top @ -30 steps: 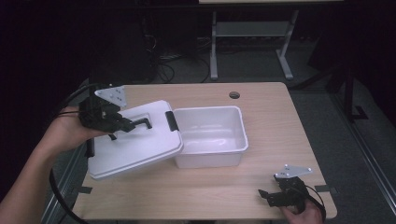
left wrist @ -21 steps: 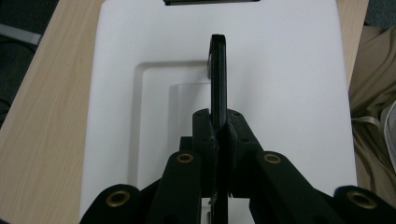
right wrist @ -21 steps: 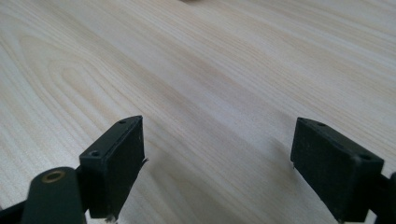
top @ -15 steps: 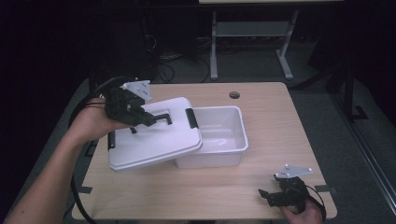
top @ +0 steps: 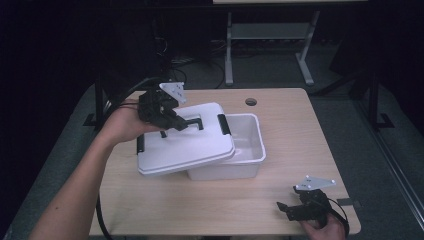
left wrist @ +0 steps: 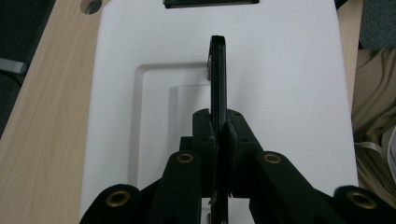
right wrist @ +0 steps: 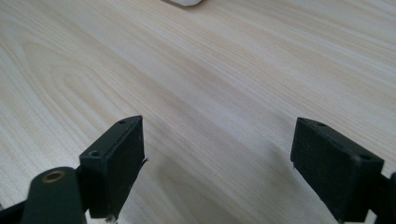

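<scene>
From the high view, one white lid (top: 187, 145) lay tilted across the left part of one white bin (top: 245, 150) on the wooden desk (top: 295, 135), covering much of the bin's opening and leaving its right end bare. The left gripper (top: 172, 121), held in the person's left hand (top: 122, 125), was clamped on the lid's black handle (top: 192, 122). Two black latches showed on the lid, one at its right edge (top: 223, 124) and one at its left edge (top: 140, 143). One round cable hole (top: 251, 102) sat in the desk beyond the bin. The right gripper (top: 284, 208) rested at the desk's near right corner, well apart from the bin, with the right hand (top: 322, 231) behind it. A grey metal frame (top: 265, 40) stood on the dark floor past the desk.

The left gripper view showed the grip up close: both jaws pressed tight on the thin black handle (left wrist: 218, 84), standing edge-on above the lid's recessed panel (left wrist: 159, 107), with one latch (left wrist: 211, 3) at the far edge and the cable hole (left wrist: 92, 5) at the top left.

The right gripper view showed its two jaws spread wide over bare desk grain (right wrist: 201, 70) with nothing between them, and a corner of the bin (right wrist: 184, 2) at the top edge.
</scene>
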Action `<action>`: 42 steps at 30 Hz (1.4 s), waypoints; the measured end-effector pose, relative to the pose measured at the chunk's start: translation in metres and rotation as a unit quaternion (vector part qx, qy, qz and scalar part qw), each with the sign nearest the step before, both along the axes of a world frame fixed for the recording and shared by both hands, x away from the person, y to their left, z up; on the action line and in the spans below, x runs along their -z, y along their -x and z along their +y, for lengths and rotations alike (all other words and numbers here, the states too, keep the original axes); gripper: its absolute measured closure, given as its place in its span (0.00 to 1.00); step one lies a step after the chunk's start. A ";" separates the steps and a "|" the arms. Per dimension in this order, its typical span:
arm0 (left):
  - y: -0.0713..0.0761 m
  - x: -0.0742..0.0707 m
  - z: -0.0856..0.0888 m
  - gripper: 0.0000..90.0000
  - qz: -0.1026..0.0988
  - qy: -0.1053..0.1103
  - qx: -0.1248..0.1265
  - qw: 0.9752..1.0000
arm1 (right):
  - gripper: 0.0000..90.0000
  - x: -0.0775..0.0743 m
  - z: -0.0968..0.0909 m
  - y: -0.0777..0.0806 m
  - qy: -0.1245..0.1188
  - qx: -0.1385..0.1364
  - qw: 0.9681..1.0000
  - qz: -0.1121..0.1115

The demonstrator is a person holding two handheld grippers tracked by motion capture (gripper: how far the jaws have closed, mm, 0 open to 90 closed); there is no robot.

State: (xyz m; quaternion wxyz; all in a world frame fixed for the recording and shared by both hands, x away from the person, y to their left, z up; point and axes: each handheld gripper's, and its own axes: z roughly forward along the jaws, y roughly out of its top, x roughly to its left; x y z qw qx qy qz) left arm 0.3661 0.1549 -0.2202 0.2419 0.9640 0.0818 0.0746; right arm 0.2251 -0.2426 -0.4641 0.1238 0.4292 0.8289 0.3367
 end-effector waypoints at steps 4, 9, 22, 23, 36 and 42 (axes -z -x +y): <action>-0.005 0.005 -0.011 0.93 0.002 -0.002 0.008 1.000 | 0.19 0.000 -0.001 0.000 -0.001 0.001 1.000 -0.001; -0.012 0.009 -0.020 0.93 0.007 0.003 0.009 1.000 | 0.19 0.000 -0.001 0.000 -0.003 0.001 1.000 -0.002; -0.027 0.019 -0.044 0.93 0.012 0.009 0.023 1.000 | 0.19 0.000 -0.001 0.000 -0.005 0.003 1.000 0.003; -0.030 0.021 -0.048 0.93 0.014 0.006 0.024 1.000 | 0.19 0.000 -0.001 0.000 -0.003 -0.001 1.000 -0.001; -0.042 0.031 -0.071 0.93 0.019 0.006 0.041 0.999 | 0.19 0.000 -0.002 -0.001 -0.005 0.000 1.000 -0.001; -0.047 0.039 -0.082 0.93 0.024 0.004 0.047 0.999 | 0.19 -0.001 -0.002 0.000 -0.007 -0.002 1.000 -0.002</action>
